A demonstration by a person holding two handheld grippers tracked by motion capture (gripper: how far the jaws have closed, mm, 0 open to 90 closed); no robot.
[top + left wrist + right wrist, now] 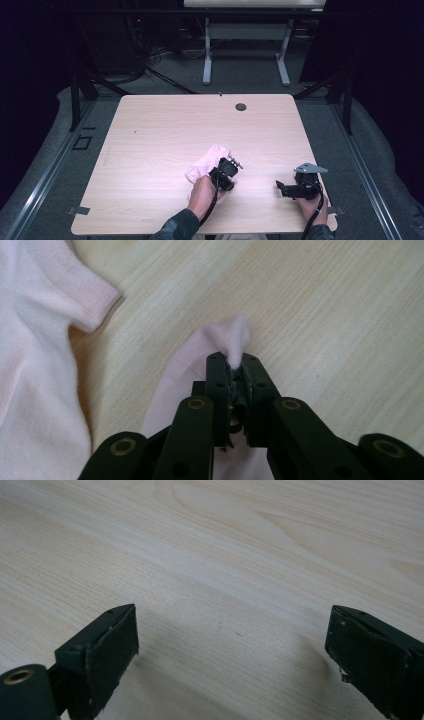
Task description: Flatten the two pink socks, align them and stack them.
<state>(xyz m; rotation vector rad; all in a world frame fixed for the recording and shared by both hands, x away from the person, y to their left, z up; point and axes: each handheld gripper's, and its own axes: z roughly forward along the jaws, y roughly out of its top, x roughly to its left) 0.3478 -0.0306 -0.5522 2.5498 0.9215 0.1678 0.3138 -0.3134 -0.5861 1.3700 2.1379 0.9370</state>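
Over on the left, the left gripper (235, 371) is clamped tight on the pink garment (206, 162), and its own view shows it plainly: the two black jaws are pressed together with a small peak of soft pink knit (235, 337) pinched up between them. No earlier picture to compare, so call it a firm pinch on a fold of fabric. The garment itself lies crumpled on the desk (150, 135), a little left of centre and toward the near edge, with a ribbed cuff or hem (82, 287) lying apart from the gripped bit across bare wood.

Moving right, the right gripper (286, 188) sits near the desk's near right corner, well apart from the cloth. Its jaws stand wide open over plain wood grain, nothing between them.

So the step in hand looks like the first grasp. Next, I'd judge, the left hand lifts or draws the fabric out while the right travels across to take a second edge.
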